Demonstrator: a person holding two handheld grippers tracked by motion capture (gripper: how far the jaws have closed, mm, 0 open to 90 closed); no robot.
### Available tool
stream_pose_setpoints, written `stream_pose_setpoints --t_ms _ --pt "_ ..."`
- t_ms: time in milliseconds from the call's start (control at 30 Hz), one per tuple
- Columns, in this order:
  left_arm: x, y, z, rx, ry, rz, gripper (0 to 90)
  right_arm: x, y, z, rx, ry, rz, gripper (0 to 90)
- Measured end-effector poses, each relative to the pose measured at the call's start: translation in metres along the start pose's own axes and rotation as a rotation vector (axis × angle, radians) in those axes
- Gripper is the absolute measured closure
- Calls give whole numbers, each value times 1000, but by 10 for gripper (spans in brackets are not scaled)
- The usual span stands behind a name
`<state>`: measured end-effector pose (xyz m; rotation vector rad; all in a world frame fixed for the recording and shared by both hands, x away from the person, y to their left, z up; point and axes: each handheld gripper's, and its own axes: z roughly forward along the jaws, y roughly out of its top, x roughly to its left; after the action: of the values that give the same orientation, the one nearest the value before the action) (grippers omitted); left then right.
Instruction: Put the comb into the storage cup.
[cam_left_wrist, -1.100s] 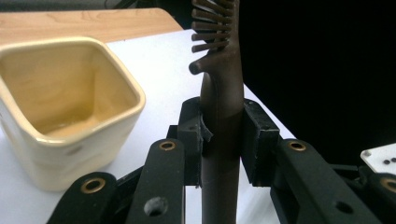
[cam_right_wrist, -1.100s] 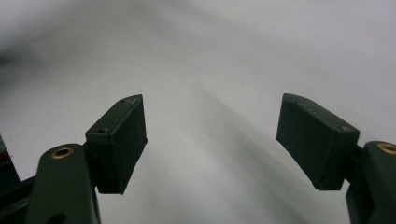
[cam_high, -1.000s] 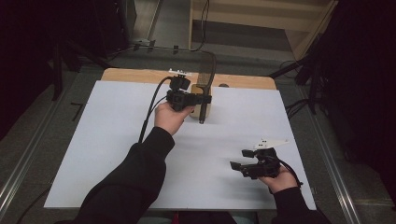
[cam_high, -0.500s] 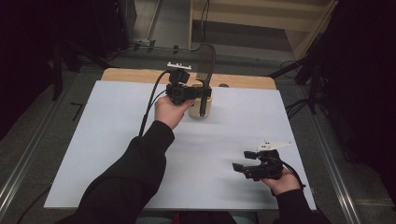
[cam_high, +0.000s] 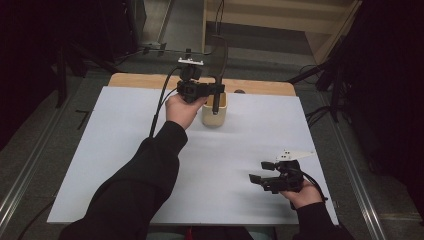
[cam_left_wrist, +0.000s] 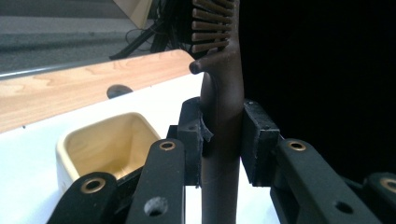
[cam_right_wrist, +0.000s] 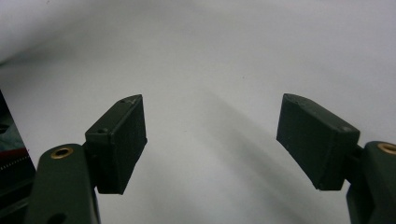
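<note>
The left gripper is gripping the dark handle of a slotted spatula, its two black pads pressing on the shaft from either side, as the left gripper view is showing plainly. In the high view the utensil is standing roughly upright, its slotted head reaching up past the far edge of the table while its lower end is sitting at the mouth of the cream-coloured holder, a small squarish cup near the far middle of the white table cover. Whether the tip is resting inside the cup or hanging just over the rim is hard to say, since the gripper and the hand are crowding that spot and the picture is dim; it looks as if the handle's end is within the cup. The left gripper view is showing the cup's hollow just beside and below the clamped handle, with nothing else in it. So the work is looking to be at its midpoint: the grasp is secure and the spatula is upright at the holder, but it is not yet free of the jaws. The right gripper is idling well apart at the near right, its jaws spread wide over bare white cover and grasping nothing.
</note>
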<state>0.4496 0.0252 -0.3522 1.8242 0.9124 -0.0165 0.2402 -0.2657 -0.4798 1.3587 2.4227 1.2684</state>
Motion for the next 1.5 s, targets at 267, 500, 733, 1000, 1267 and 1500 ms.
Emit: stream_pose_setpoints --t_ms 267,500,733,1000,1267,1500 --pt "3 14 3 -36 36 21 732 -1 0 -1 -4 -2 -4 224" --pt "10 18 7 -65 47 14 731 0 0 -1 -2 0 -3 223" --pt "17 22 11 -76 85 35 731 0 1 -2 -3 -2 -5 224" --pt "25 23 16 -88 101 45 731 -1 1 -1 -4 3 -7 223" --pt "31 20 24 -87 93 32 731 -1 1 -2 -5 2 -2 223" --pt "36 17 30 -76 101 34 730 -1 1 -2 -4 2 -4 224"
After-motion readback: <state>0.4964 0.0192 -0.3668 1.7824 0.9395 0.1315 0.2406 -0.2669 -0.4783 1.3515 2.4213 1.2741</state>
